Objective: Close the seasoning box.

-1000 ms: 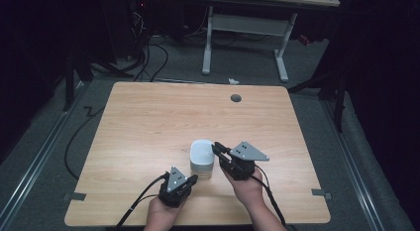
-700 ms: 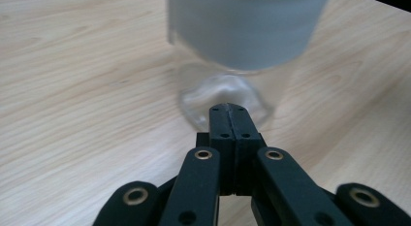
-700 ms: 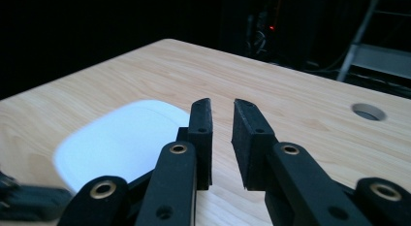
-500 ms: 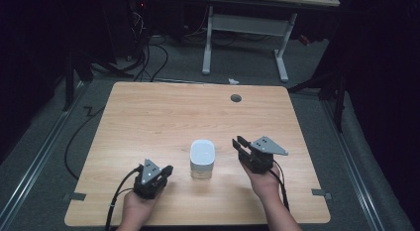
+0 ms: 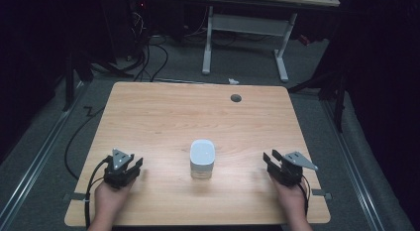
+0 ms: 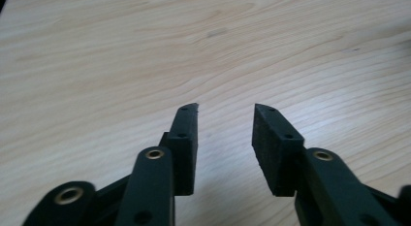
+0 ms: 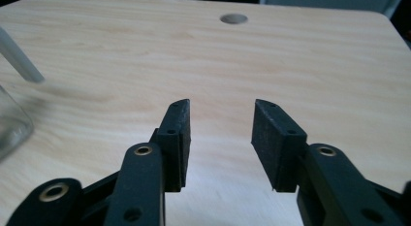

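A small clear container with a white lid (image 5: 202,159) stands upright on the wooden table (image 5: 198,117), near the front middle. My left gripper (image 5: 130,165) rests at the front left, well apart from the container, and stands open with nothing between its jaws (image 6: 225,114). At the front right my right gripper (image 5: 271,160) is open too and holds nothing (image 7: 220,109). The container's clear side (image 7: 12,124) and part of its white lid (image 7: 19,58) show at the left edge of the right gripper view.
A round cable hole (image 5: 236,97) sits near the table's far edge, also seen as the hole (image 7: 233,18) in the right gripper view. Cables (image 5: 86,137) trail off the table's left side. A white desk frame (image 5: 245,37) stands on the floor behind.
Both grippers have drawn apart from the container, the left one going left and the right one going right. The container stands alone in the same spot.
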A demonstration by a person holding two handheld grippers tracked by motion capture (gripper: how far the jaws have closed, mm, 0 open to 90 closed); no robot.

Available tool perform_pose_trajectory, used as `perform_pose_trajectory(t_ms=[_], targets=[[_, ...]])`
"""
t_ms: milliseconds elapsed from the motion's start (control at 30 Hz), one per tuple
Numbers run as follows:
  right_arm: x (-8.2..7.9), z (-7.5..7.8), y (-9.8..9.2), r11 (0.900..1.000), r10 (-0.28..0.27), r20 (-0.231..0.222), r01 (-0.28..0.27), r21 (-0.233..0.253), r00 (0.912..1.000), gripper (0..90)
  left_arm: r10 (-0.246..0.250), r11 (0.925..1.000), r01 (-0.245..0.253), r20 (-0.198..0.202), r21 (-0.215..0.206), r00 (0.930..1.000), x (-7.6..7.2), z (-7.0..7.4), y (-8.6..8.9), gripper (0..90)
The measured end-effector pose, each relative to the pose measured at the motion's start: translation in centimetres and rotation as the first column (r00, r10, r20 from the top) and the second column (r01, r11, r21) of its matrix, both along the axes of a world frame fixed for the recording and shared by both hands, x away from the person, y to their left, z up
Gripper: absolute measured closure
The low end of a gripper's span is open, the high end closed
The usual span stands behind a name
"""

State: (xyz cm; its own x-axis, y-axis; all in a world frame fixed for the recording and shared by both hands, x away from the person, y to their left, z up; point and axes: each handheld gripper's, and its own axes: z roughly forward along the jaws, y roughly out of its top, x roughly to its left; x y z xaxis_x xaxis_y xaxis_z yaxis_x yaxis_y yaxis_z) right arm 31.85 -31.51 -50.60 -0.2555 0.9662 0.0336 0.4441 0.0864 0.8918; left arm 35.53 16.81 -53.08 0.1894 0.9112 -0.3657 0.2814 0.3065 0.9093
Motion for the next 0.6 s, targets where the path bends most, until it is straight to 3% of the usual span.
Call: perform_pose_trajectory(t_ms=[167,300,400,600], targets=[[-2.0,-1.0,-0.9,0.999,-0.026,0.008,0.026,-0.021,0.9996,56.2,0.019,0.9996,-0.018,0.02,-0.021,0.9996,-0.8,0.7,0.9,60.6],[-1.7,-0.8,-0.9,1.0,-0.026,0.008,0.026,-0.009,0.9996,55.9,0.016,0.9988,-0.016,-0.001,-0.046,0.9999,-1.0,0.4,1.0,60.7],[-1.5,-1.0,-0.9,1.0,-0.023,0.003,0.023,-0.002,0.9997,55.7,0.003,0.9998,-0.003,0.005,-0.019,1.0,-1.1,0.2,0.7,60.7],[-1.7,-1.2,-0.8,1.0,-0.014,-0.015,0.014,-0.009,0.9998,53.6,-0.005,0.9998,0.005,0.009,-0.022,0.9999,-1.2,0.1,0.3,61.0]])
